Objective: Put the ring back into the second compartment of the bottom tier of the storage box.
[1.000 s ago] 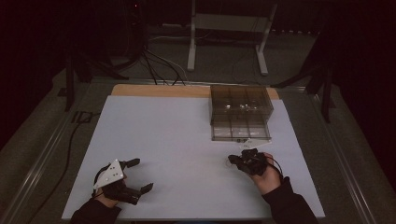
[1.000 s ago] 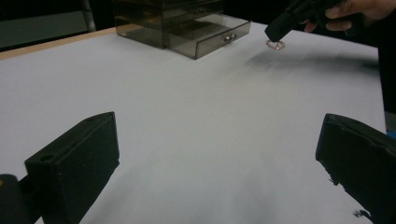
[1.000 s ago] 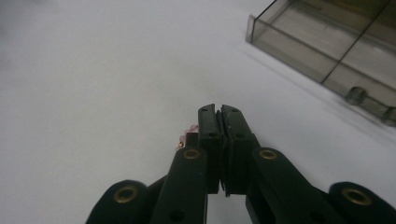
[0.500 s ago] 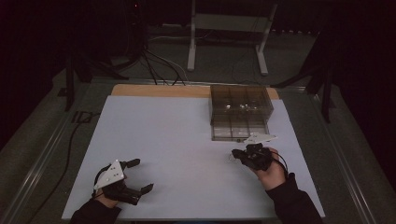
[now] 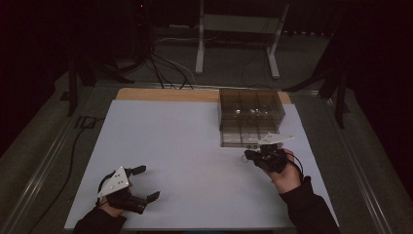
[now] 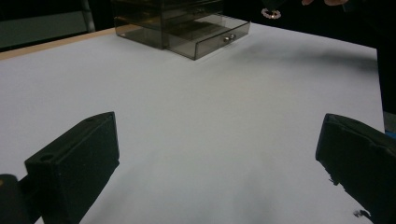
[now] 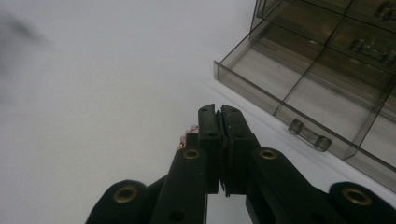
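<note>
The bench [image 5: 195,146] is covered with a smooth, matt white sheet, and a strip of pale wood shows along its far edge. On the far right part of the sheet stands a drawer box [image 5: 251,109] of smoky clear plastic, square in shape, with thin walls that divide it into small compartments. Its lowest drawer [image 7: 299,100] is pulled out toward the person; it is shallow and carries a small clear handle [image 7: 309,135] on the front. In the right tool view the open compartments look bare.

The right tool [image 5: 251,155] is held just beside the front of this drawer, without touching it. Its two black jaws are pressed flat together. A small pink and brass-coloured piece [image 7: 187,138] shows at the side of the jaws, but I cannot tell what it is or whether the jaws hold it. A grey three-cornered plate sits on top of this tool.

The left tool [image 5: 146,183] rests low over the near left corner of the sheet, well apart from the box. Its jaws stand wide apart, with only white sheet between the thick, rubber-like black pads [image 6: 77,161].

The room around is dark. Behind the bench there are a grey floor, black cables [image 5: 160,66] and a white metal stand [image 5: 238,29].
</note>
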Demonstrator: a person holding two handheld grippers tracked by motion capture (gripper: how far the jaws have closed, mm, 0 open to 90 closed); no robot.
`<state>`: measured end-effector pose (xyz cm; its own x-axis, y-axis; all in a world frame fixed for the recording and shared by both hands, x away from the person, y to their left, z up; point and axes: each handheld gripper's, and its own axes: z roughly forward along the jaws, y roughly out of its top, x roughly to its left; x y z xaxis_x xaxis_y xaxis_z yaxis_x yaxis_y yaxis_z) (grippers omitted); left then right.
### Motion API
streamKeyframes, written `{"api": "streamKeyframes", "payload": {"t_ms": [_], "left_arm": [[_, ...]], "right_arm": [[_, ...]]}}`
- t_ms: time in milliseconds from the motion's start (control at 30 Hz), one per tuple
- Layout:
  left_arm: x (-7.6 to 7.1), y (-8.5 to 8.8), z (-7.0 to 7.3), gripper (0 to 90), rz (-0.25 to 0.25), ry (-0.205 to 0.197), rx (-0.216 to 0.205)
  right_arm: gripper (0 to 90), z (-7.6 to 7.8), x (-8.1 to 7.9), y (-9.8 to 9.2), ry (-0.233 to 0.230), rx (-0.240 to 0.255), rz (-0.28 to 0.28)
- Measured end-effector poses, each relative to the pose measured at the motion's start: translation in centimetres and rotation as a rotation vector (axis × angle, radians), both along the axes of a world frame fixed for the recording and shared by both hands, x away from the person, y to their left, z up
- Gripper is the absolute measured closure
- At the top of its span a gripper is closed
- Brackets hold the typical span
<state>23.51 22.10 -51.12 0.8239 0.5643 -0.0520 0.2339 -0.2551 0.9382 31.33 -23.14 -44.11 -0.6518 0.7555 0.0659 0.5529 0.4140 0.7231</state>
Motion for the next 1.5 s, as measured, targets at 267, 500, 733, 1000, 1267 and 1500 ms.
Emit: {"api": "streamKeyframes", "payload": {"t_ms": [267,500,733,1000,1267,1500], "left_arm": [[0.0,0.1,0.1,0.6,0.007,-0.002,-0.008],[0.0,0.0,0.1,0.6,0.004,-0.002,-0.007],[0.0,0.0,0.1,0.6,0.005,0.0,-0.012],[0.0,0.1,0.1,0.6,0.004,-0.001,-0.008],[0.0,0.0,0.1,0.6,0.004,-0.003,-0.008],[0.0,0.0,0.1,0.6,0.001,0.001,-0.02]], "right_arm": [[88.2,0.6,0.3,0.0,-0.015,-0.002,-0.005],[88.2,1.1,0.8,-0.1,-0.027,0.001,-0.013],[88.1,1.5,1.3,-0.2,-0.032,0.003,-0.021],[88.1,1.9,1.8,-0.4,-0.039,0.007,-0.029],[88.1,2.0,2.3,-0.8,-0.039,0.006,-0.046],[88.1,2.1,2.8,-1.2,-0.034,0.009,-0.059]]}}
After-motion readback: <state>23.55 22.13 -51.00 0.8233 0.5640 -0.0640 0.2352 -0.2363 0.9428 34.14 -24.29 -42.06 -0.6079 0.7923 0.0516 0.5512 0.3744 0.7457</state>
